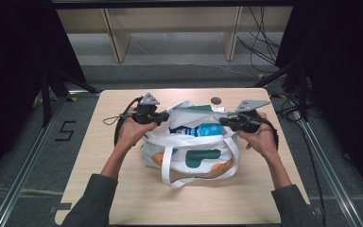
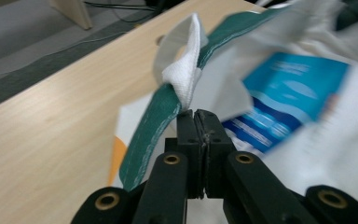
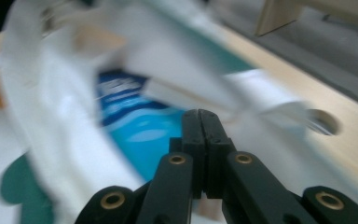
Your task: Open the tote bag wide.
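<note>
The white fabric tote bag with green and orange shapes (image 1: 189, 151) lies mid-table on the pale wooden table (image 1: 123, 198), a blue and white packet (image 1: 203, 128) showing in its mouth. The left gripper (image 1: 162, 116) and right gripper (image 1: 224, 121) each pinch the green-edged rim, jaws pressed together. The cloth looks soft, light and floppy (straps trail loose); the stitched rim hem likely offers the firmest hold.
</note>
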